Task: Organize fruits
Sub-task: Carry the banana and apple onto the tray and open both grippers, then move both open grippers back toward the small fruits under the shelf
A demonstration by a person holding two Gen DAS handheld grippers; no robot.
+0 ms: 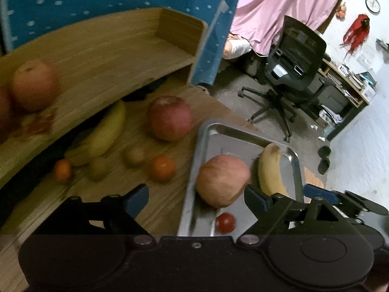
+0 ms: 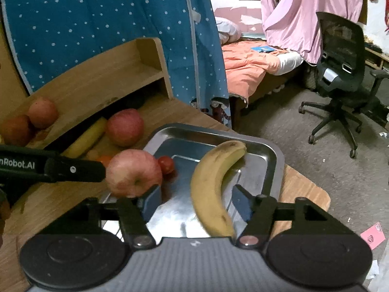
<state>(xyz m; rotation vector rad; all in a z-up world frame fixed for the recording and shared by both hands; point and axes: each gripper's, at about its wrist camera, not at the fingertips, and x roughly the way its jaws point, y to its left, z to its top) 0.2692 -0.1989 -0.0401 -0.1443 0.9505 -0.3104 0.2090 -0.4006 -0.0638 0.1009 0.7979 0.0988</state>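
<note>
Both grippers – left (image 1: 195, 198), right (image 2: 197, 202) – jaws apart, holding nothing; banana (image 2: 214, 185) lies by tray (image 2: 274, 160) rim, apple (image 2: 133, 172) opp. edge.

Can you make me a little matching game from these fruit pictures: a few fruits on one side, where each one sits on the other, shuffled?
Fruits:
1. cherry tomato
2. kiwi
3. pale apple
4. lone banana

Places:
A. on the wooden shelf
B. in the metal tray, between the right gripper fingers
C. on the desk, between two oranges
D. in the tray, beside the apple there

Pairs: 1-D, 2-C, 3-A, 4-B
</note>
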